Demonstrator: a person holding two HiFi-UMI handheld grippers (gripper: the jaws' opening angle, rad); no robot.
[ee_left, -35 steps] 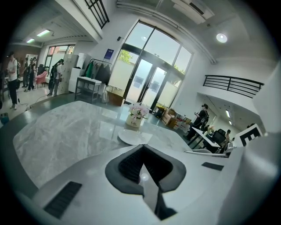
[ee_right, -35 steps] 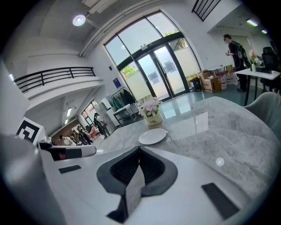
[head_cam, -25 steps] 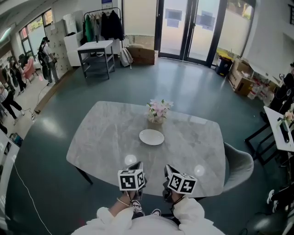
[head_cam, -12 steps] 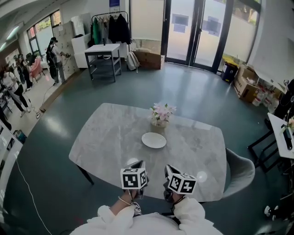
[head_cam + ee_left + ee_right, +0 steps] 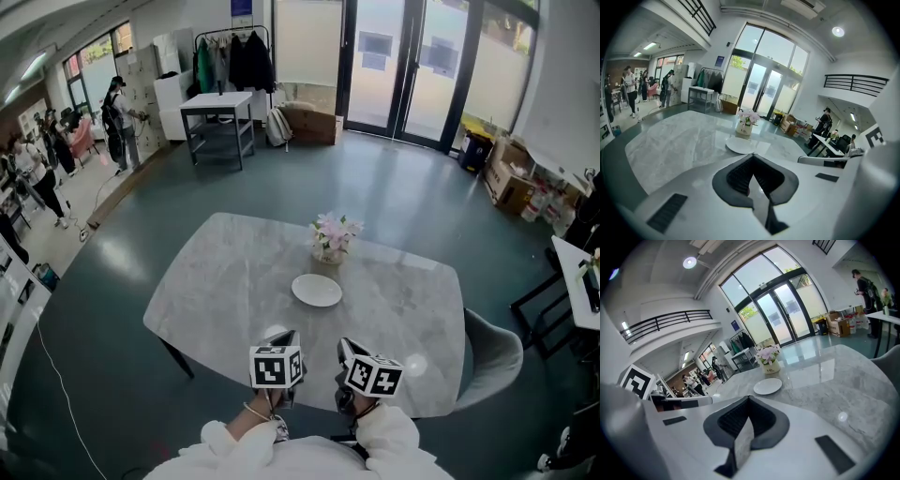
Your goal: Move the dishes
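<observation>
Near the middle of the grey marble table [image 5: 216,281]: a white plate [image 5: 317,290], lying flat and bare, just in front of a small pot of pink flowers [image 5: 331,239], close beside it, whether touching or not impossible to tell. At the near edge of the same table, side by side and well short of the plate: the left gripper [image 5: 286,337] and the right gripper [image 5: 345,347], each topped with a marker cube, each carried on a white-sleeved arm [image 5: 234,448], both aimed across the tabletop toward the plate and tipped a little downward. Left gripper clenched, its dark ribbed pads [image 5: 738,176] drawn together to a point, nothing between them. Right gripper likewise clenched on nothing, jaws meeting at the tip, with plate and flowers straight ahead in both gripper views. No contact between either gripper and the plate. At the table's right side, a grey chair [image 5: 492,345] tucked against the edge. Beyond the table, a stretch of dark green floor, then tall glass doors [image 5: 403,66] along the back wall, a clothes rack [image 5: 230,56] hung with dark garments, a small dark-framed side table [image 5: 217,111] with a white top, and cardboard boxes [image 5: 506,157] to the right. Far left, several people [image 5: 117,111] standing in an aisle.
</observation>
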